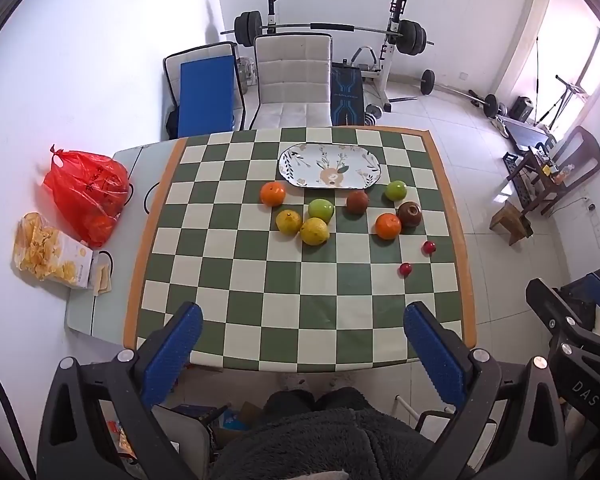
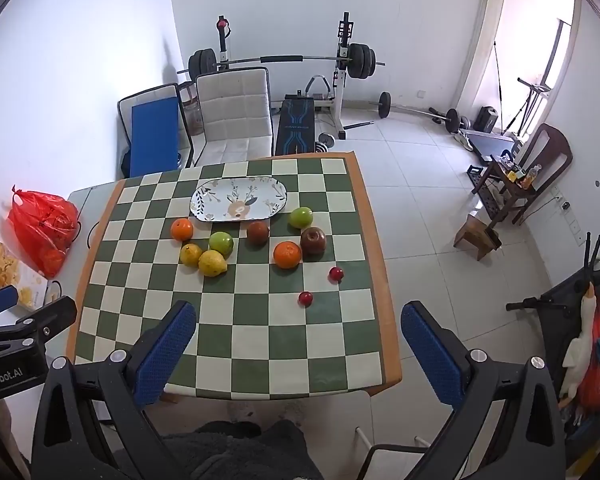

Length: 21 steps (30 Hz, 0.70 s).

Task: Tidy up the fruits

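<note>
Both tools, left tool (image 1: 302, 334) and right tool (image 2: 298, 330), gape wide and empty at lower frame; fruits (image 1: 314, 231) lie mid-frame on the counter (image 1: 300, 320), below the plate (image 1: 330, 166).

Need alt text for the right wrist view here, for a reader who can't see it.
Ten loose fruits lie on a green-and-white checkered table in front of an empty oval floral plate: two oranges, two green apples, two lemons, two dark red apples and two small red fruits. The open right gripper hovers over the table's near edge, holding nothing. Gym equipment stands behind.
</note>
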### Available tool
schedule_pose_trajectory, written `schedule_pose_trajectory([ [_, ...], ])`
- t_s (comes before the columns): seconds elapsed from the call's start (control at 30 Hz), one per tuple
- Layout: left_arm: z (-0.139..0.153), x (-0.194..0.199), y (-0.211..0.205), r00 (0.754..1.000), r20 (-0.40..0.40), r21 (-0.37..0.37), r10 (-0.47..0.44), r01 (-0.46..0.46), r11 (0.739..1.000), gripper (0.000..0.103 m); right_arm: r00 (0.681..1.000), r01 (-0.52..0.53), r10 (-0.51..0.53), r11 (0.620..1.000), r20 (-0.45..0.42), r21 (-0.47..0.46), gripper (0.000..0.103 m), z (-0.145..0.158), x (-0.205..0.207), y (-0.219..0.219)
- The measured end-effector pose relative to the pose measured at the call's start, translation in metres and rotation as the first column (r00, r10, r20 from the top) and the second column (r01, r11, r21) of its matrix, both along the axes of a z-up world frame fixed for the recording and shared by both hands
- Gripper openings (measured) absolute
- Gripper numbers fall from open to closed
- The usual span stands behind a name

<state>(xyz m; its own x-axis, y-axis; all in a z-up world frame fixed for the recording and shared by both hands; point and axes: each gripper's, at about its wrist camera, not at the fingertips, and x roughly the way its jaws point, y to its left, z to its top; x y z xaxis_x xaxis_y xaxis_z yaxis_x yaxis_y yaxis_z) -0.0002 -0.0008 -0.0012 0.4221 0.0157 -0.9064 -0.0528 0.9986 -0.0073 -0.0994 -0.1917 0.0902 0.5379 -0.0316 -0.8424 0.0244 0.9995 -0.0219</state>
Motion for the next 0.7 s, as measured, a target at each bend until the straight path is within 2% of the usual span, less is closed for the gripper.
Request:
schedule_pose_trajectory([
  [0.7,0.0001,-0.0007,-0.0003,1.0,0.004,0.001,0.003,-0.003,1.0,0.103,1.0,-0.001,0.001,1.0,0.004,-0.002,0.103,-0.0003,0.0039,0.0006],
])
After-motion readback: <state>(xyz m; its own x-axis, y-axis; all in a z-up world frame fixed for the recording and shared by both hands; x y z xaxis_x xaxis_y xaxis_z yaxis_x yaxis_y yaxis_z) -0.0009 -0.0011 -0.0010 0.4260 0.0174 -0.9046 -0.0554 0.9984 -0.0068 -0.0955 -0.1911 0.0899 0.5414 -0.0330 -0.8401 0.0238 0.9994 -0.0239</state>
